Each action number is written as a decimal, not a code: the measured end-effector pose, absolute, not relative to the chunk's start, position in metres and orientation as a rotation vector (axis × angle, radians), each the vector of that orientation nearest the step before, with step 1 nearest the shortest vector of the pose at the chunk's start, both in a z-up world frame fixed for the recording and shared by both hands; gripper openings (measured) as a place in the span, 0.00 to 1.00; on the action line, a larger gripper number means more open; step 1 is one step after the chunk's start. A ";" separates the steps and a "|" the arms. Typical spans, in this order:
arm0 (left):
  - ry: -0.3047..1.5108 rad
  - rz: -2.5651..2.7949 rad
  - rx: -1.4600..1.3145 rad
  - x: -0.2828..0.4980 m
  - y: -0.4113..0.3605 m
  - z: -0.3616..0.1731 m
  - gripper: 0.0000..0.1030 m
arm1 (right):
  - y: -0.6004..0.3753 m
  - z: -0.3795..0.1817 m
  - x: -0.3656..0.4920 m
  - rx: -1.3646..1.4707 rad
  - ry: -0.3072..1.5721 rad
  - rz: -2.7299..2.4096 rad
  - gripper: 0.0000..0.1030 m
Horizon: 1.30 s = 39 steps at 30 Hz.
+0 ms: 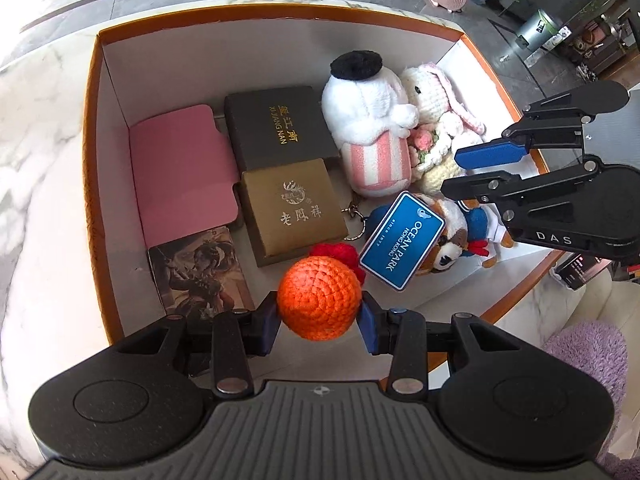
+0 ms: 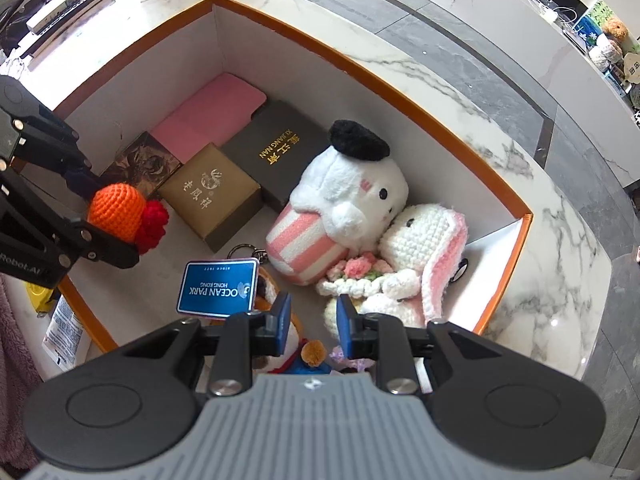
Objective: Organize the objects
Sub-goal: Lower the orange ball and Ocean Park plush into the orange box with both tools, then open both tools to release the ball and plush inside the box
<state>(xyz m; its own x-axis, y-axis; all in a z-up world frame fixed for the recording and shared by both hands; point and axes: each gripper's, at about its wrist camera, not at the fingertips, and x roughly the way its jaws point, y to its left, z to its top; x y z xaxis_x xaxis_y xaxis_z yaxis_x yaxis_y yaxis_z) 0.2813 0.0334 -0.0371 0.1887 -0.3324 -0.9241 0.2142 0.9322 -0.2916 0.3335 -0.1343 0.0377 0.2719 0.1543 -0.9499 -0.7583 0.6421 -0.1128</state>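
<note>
The illustrated card box [image 1: 200, 272] is partly hidden behind the left gripper [image 1: 320, 320]. In the right wrist view the sailor dog toy [image 2: 304, 356] (only its feet and blue clothes show) sits mostly under the right gripper [image 2: 312, 320] and the blue tag [image 2: 218, 288]. The crochet rabbit's [image 2: 416, 248] lower body is covered too.

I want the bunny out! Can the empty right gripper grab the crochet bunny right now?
Probably yes. The right gripper is open and empty, just above the crochet bunny, nothing covering it. The white plush leans on it, so it might get nudged.
</note>
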 end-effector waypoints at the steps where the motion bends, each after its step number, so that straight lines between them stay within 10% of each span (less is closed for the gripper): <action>1: 1.326 -0.385 -0.103 0.282 0.033 -0.037 0.45 | -0.135 0.037 0.334 -0.631 1.137 0.667 0.25; 28: 1.238 -0.416 -0.219 0.330 0.009 -0.026 0.57 | -0.138 0.029 0.337 -0.563 1.097 0.669 0.22; 33: 1.223 -0.435 -0.183 0.320 0.010 -0.018 0.33 | -0.130 0.029 0.333 -0.541 1.086 0.704 0.20; 39: 1.196 -0.437 -0.181 0.320 0.008 -0.020 0.30 | -0.125 0.034 0.329 -0.577 1.071 0.709 0.19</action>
